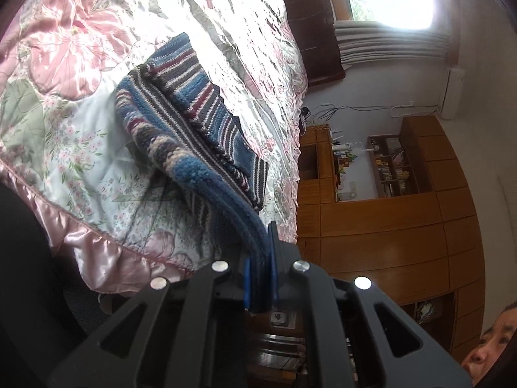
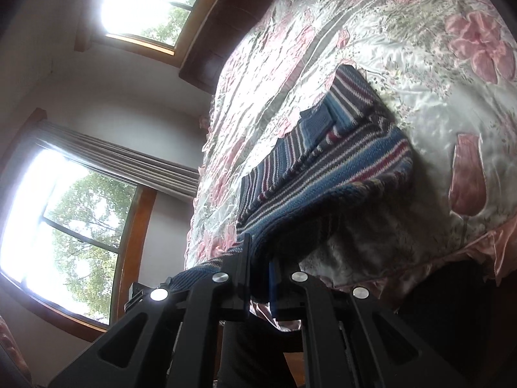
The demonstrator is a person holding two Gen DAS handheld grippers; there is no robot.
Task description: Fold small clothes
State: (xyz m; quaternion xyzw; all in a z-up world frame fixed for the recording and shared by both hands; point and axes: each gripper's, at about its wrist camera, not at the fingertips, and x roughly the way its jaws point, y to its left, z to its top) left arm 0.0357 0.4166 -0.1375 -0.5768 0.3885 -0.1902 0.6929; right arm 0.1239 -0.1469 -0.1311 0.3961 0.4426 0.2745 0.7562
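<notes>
A small knitted sweater [image 1: 181,110] with blue, grey, maroon and white stripes lies partly folded on a floral satin bedspread [image 1: 64,64]. Its near edge is lifted off the bed. My left gripper [image 1: 260,258] is shut on one corner of that blue hem, which runs as a thick band into the jaws. In the right wrist view the same sweater [image 2: 339,161] stretches from the bedspread [image 2: 420,64] down to my right gripper [image 2: 260,258], which is shut on the other corner of the hem. The part of the sweater under the top fold is hidden.
The bedspread's pink ruffled edge [image 1: 106,258] hangs close to the grippers. Wooden cabinets and shelves [image 1: 387,194] stand beside the bed, with a dark headboard [image 2: 213,42] and curtained windows [image 2: 74,213] behind. A person's face shows at the corner [image 1: 488,346].
</notes>
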